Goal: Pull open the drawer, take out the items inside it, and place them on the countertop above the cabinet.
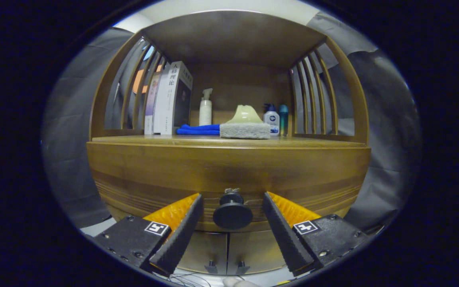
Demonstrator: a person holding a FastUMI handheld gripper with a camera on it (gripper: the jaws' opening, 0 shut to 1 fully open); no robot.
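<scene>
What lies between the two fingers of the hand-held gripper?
In the gripper view, the round black drawer knob sits between the open fingers of the hand-held gripper; neither finger touches it.

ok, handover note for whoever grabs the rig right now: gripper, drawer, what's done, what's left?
Gripper: open, fingers either side of the drawer knob, not yet pressing on it.
Drawer: looks closed, front flush with the cabinet; contents hidden.
Countertop: already holds books, a blue cloth, a sponge and bottles further back.
Done: lined up on the knob.
Left: close on the knob, pull the drawer open, lift items out, set them on the countertop.
</scene>
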